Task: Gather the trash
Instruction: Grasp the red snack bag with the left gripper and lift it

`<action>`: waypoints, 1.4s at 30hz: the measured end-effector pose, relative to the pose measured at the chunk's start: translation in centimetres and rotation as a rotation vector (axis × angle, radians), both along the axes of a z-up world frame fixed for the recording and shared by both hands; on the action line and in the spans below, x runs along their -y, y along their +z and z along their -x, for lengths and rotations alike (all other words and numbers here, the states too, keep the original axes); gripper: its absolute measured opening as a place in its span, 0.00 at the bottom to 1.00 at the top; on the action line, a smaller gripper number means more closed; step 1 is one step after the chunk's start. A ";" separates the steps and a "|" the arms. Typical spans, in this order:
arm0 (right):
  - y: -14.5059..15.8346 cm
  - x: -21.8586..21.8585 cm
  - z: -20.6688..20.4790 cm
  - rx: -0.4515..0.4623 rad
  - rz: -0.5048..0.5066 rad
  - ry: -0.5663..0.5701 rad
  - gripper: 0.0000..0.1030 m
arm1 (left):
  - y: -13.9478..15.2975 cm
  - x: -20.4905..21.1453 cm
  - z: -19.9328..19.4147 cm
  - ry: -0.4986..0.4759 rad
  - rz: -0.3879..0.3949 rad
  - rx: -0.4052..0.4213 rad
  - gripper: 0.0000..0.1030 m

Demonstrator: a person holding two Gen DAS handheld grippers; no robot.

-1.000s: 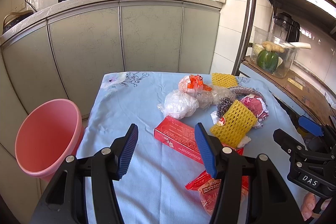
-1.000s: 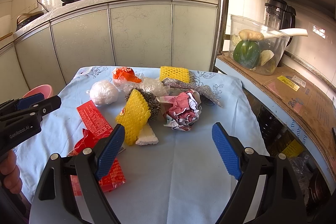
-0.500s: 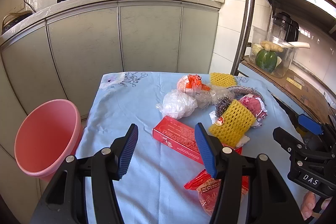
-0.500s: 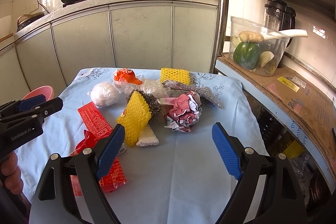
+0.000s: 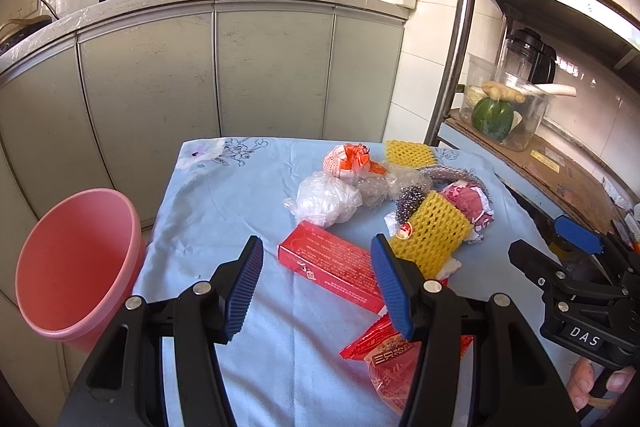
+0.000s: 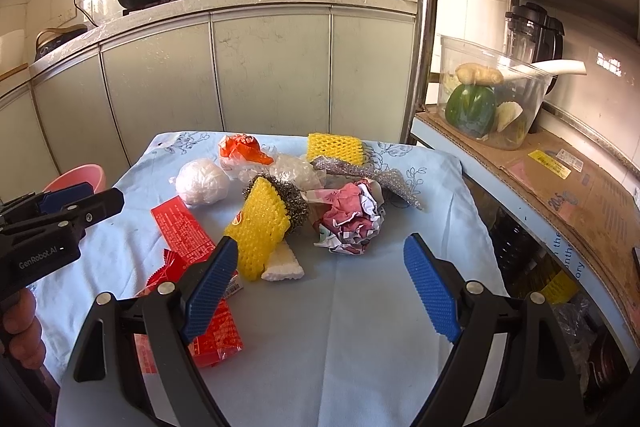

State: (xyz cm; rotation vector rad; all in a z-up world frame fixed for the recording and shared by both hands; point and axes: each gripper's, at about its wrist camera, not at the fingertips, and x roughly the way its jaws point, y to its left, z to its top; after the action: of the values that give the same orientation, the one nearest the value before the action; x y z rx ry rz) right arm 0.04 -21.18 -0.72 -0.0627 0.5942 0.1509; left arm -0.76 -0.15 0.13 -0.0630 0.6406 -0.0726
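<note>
Blue floral cloth covers the table [image 5: 208, 211], and every piece of trash sits on it; nothing binned yet, as far as I can judge. Pink bin [image 5: 76, 259] stands on the floor just off the table's left edge, well apart from the pile, so each item has to travel left. Pile, big to small: red box [image 5: 332, 265] lying flat, long axis running diagonally from near-right to far-left; yellow foam net [image 5: 430, 233] just right of it, leaning over a steel scourer [image 5: 410, 199]; crumpled pink paper [image 6: 352, 219] right of that; white plastic ball [image 5: 326, 201]; orange-and-white bag [image 5: 352, 159] and a second yellow net [image 5: 408, 153] at the far end; red snack wrapper [image 5: 394, 355] nearest me. My left gripper [image 5: 316, 287] is spread wide, holding nothing, aimed straight at the red box, which lies dead ahead between the pad lines. My right gripper [image 6: 320, 287] is also spread wide and empty, hovering above bare cloth with the paper wad ahead. Left is nearer both box and bin, so I'd take the box with the left. Its axis is skewed to my jaws; I'd judge a small wrist twist is needed to close across the narrow side.
</note>
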 end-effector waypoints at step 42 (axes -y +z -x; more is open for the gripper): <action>-2.4 -0.3 -0.5 -0.082 -0.054 0.087 0.72 | -6.0 1.9 0.3 -0.418 0.110 -0.251 0.19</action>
State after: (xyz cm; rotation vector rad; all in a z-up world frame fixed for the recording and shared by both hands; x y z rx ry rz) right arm 0.58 -20.92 -3.12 -0.0302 0.6691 0.2551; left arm -1.05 -2.06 -5.84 -0.0436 0.8936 -0.5105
